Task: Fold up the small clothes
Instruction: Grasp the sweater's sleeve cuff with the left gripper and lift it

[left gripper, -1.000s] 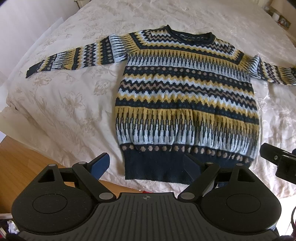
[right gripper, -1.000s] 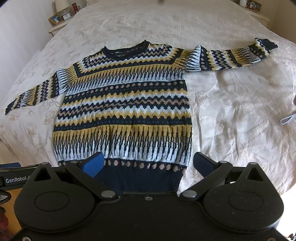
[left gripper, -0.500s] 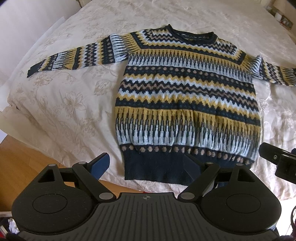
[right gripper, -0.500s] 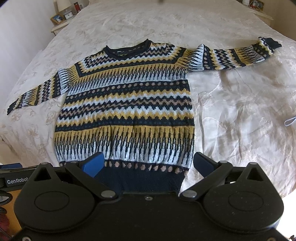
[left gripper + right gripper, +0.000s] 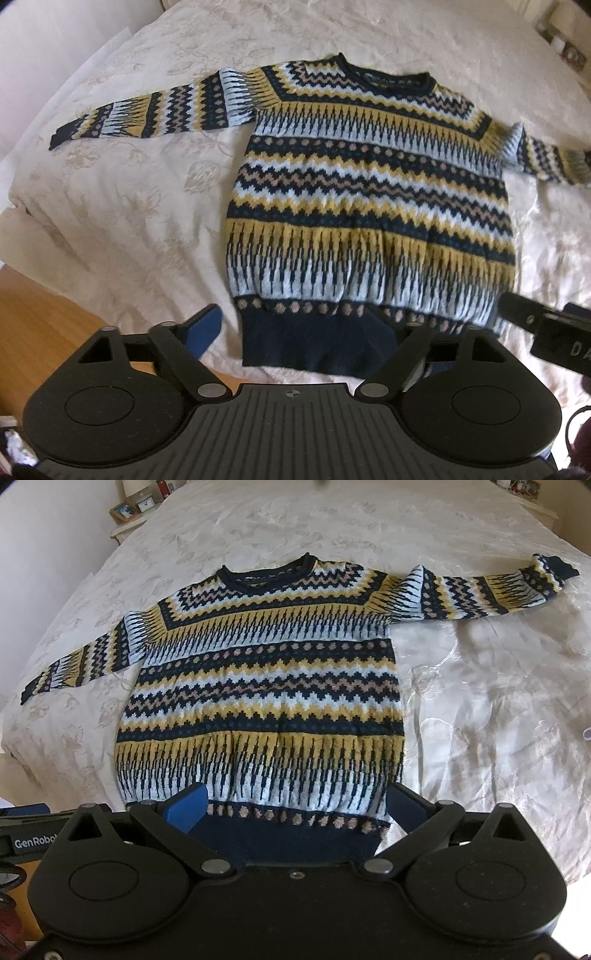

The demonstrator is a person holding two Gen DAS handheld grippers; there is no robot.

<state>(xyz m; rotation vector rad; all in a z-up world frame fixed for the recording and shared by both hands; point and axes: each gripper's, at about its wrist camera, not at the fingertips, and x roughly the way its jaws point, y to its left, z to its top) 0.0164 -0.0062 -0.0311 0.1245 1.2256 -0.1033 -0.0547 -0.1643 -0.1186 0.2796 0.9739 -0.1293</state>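
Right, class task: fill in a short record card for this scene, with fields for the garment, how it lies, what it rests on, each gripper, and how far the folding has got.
garment: patterned sweater, navy, yellow, pale blue
lie: flat, front up, both sleeves spread out sideways
surface: cream bedspread with a flower pattern
hem: navy band nearest the grippers
left gripper: jaws closing, over the hem's left corner, pads not yet pressing on it
right gripper: open, straddling the hem
folding: not begun

A bed point(image 5: 480, 701) with a cream floral cover carries a patterned sweater point(image 5: 266, 686) spread flat, collar toward twelve o'clock, sleeves out toward nine and two.
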